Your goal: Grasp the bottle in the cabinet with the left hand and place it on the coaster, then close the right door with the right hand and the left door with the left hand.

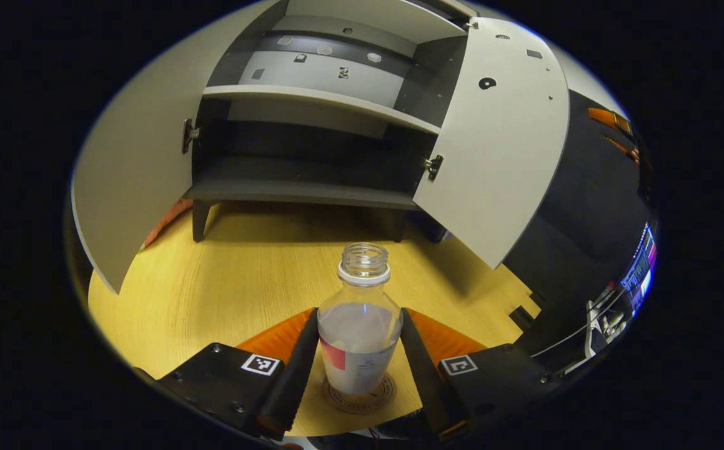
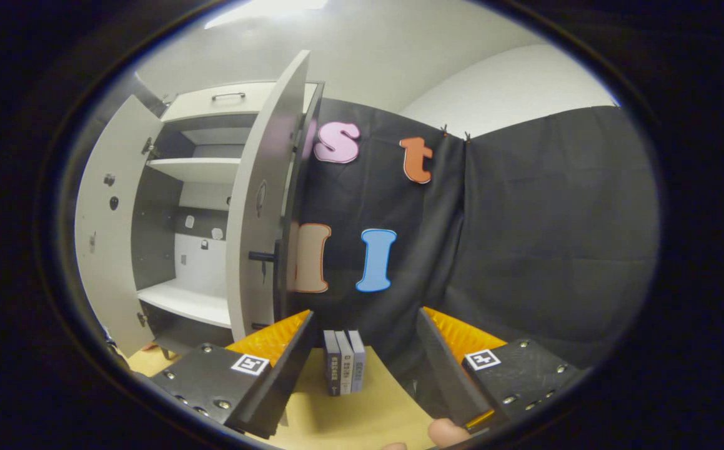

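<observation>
Bottle (image 1: 360,331) stands on the coaster (image 1: 362,395), clamped by left claw (image 1: 360,365); right claw (image 2: 362,369) gapes toward upright books (image 2: 344,361).

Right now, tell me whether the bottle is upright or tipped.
Upright: the bottle stands on the coaster, its uncapped mouth pointing up, between the left hand-held gripper's fingers.

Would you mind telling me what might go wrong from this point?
The uncapped bottle stands on the coaster between the left tool fingers; a skewed release could tip it. Both cabinet doors remain open, and the right tool sits near small boxes it might knock.
</observation>
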`<action>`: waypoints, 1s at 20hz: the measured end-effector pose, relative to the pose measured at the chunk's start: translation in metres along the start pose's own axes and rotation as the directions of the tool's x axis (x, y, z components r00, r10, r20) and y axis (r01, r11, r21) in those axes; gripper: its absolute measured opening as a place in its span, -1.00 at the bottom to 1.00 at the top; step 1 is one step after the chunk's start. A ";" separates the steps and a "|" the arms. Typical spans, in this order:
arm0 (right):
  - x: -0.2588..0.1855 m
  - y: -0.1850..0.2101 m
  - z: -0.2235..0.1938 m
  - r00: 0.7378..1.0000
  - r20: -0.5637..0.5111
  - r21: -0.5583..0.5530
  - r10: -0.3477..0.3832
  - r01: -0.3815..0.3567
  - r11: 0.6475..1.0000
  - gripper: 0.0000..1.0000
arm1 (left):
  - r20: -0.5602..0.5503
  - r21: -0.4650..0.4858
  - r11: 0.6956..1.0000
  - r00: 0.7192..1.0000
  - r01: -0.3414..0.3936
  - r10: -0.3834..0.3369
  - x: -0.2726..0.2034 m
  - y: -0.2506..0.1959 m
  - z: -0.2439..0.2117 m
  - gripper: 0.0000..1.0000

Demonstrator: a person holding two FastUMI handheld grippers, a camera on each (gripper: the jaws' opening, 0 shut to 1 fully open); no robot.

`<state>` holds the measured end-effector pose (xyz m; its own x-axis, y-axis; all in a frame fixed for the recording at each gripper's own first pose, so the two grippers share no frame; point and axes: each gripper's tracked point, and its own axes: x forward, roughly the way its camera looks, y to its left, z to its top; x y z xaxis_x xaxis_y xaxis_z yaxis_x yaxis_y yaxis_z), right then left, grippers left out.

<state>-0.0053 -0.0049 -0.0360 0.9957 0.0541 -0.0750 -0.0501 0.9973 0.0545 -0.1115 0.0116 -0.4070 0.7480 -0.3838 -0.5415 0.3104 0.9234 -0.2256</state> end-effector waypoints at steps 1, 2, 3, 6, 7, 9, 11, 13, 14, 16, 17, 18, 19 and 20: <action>0.000 0.001 -0.001 1.000 -0.002 0.000 0.002 -0.002 1.000 0.97 | 0.008 -0.007 1.000 1.000 -0.008 0.008 -0.001 0.000 -0.001 0.58; -0.001 0.002 -0.002 1.000 -0.006 -0.001 0.005 -0.005 1.000 0.97 | 0.036 -0.017 1.000 0.999 -0.011 0.012 0.000 0.000 0.003 0.59; -0.002 0.003 -0.003 1.000 -0.010 -0.003 0.008 -0.008 1.000 0.97 | 0.052 -0.023 1.000 0.998 -0.017 0.018 0.001 -0.001 0.003 0.58; -0.001 0.005 -0.006 1.000 -0.016 -0.005 0.013 -0.013 1.000 0.97 | 0.077 -0.013 0.999 0.997 -0.031 0.032 0.003 -0.003 0.003 0.58; -0.001 0.005 -0.006 1.000 -0.017 -0.002 0.014 -0.014 1.000 0.97 | 0.073 -0.002 0.999 0.997 -0.033 0.033 0.003 -0.005 0.000 0.58; 0.000 0.006 -0.009 1.000 -0.024 0.009 0.018 -0.018 1.000 0.97 | 0.065 0.021 0.999 0.997 -0.029 0.027 0.001 -0.008 -0.001 0.61; 0.001 0.007 -0.011 0.999 -0.031 0.018 0.023 -0.023 1.000 0.97 | 0.044 0.045 0.999 0.999 -0.024 0.022 0.000 -0.012 -0.004 0.62; 0.003 0.009 -0.014 0.999 -0.036 0.017 0.031 -0.031 0.999 0.97 | 0.018 0.076 0.996 0.999 -0.041 0.040 -0.003 -0.012 -0.007 0.62; 0.003 0.010 -0.015 0.999 -0.038 0.016 0.035 -0.034 0.999 0.97 | 0.010 0.086 0.995 0.999 -0.051 0.050 -0.003 -0.011 -0.008 0.61; 0.004 0.013 -0.017 0.998 -0.043 0.010 0.042 -0.041 0.999 0.97 | -0.016 0.101 0.994 0.999 -0.049 0.051 -0.006 -0.015 -0.011 0.61; 0.005 0.014 -0.018 0.998 -0.045 0.009 0.046 -0.045 0.999 0.97 | -0.024 0.105 0.994 0.999 -0.043 0.046 -0.007 -0.017 -0.011 0.62; 0.005 0.015 -0.019 0.998 -0.049 0.009 0.049 -0.049 0.999 0.97 | -0.035 0.110 0.993 0.998 -0.039 0.043 -0.008 -0.019 -0.012 0.62; 0.005 0.017 -0.019 0.997 -0.051 0.009 0.053 -0.053 0.999 0.97 | -0.047 0.117 0.992 0.998 -0.038 0.044 -0.009 -0.020 -0.015 0.61; 0.006 0.018 -0.020 0.997 -0.052 0.010 0.056 -0.055 0.998 0.97 | -0.056 0.121 0.992 0.997 -0.038 0.045 -0.010 -0.020 -0.015 0.62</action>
<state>-0.0015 0.0143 -0.0557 0.9860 0.1121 -0.1234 -0.1043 0.9922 0.0683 -0.1338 -0.0033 -0.4091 0.7275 -0.3410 -0.5954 0.3505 0.9307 -0.1047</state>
